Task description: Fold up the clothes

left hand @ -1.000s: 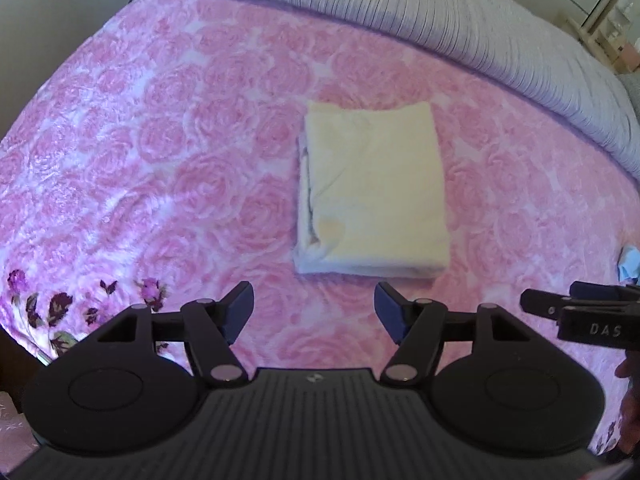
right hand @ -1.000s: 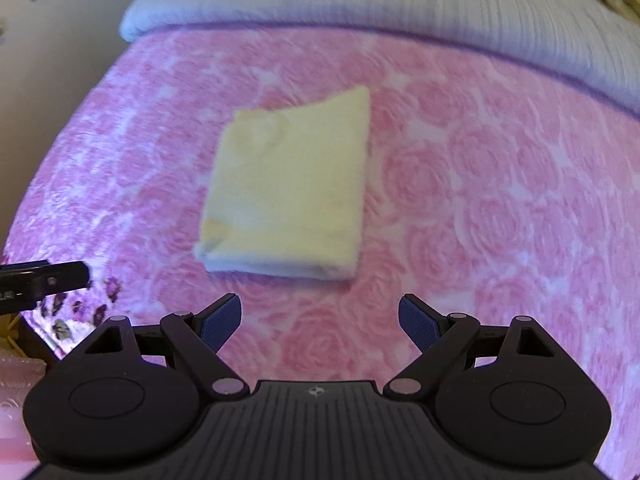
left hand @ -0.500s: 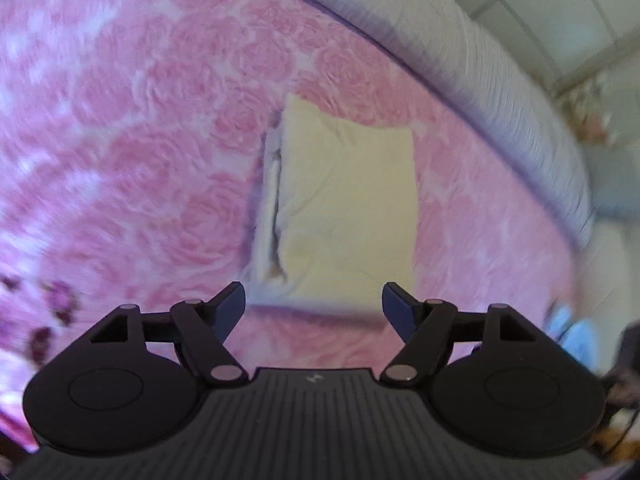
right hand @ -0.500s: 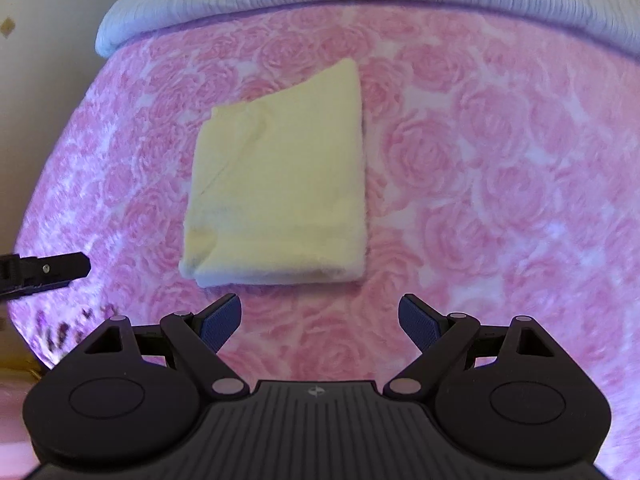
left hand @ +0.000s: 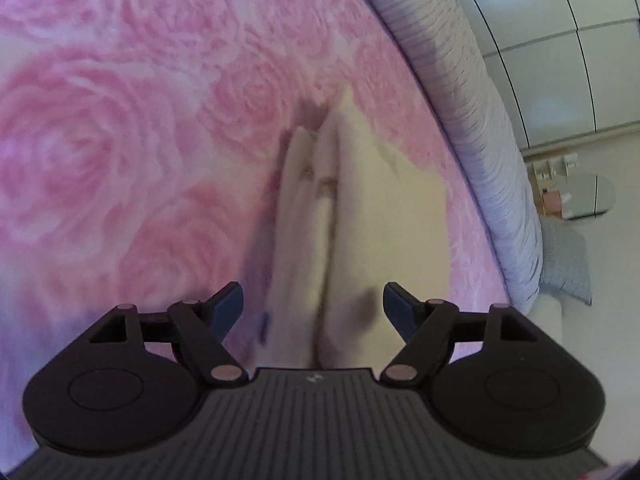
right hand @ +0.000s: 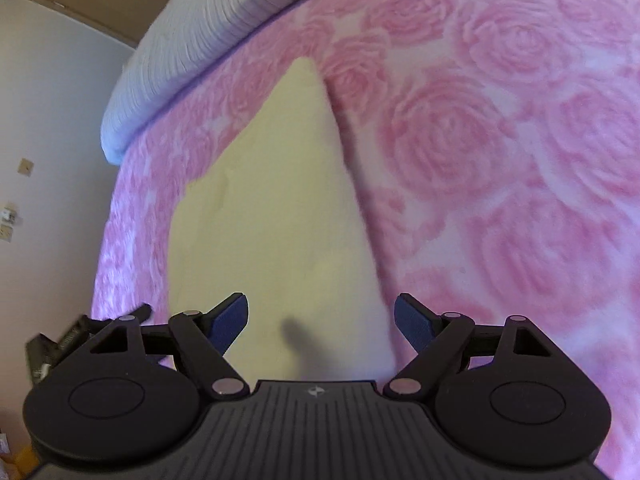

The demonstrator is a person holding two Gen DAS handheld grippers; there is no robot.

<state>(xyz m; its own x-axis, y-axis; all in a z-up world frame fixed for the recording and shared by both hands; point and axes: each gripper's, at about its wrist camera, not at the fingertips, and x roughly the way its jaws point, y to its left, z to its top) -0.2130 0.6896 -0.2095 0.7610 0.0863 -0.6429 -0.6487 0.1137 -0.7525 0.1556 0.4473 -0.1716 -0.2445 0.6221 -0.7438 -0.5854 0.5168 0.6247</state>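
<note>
A folded pale yellow garment [left hand: 384, 216] lies on the pink rose-print bedspread [left hand: 100, 152]. My left gripper [left hand: 313, 306] is open and low at the garment's left side, its fingers either side of the stacked folded edges. The garment also shows in the right wrist view [right hand: 276, 220]. My right gripper [right hand: 321, 316] is open and close over the garment's near right corner, with the garment's right edge between its fingers. The left gripper's tip [right hand: 80, 334] shows at the lower left of the right wrist view.
A grey-white ribbed quilt [left hand: 476, 128] lies along the far edge of the bed and shows too in the right wrist view [right hand: 208, 36]. A white wardrobe [left hand: 560, 40] and a small shelf stand beyond it. A wall [right hand: 52, 140] flanks the bed's left.
Both grippers have dropped down and moved in close to the garment, the left to its left edge, the right to its right corner. Both stayed open.
</note>
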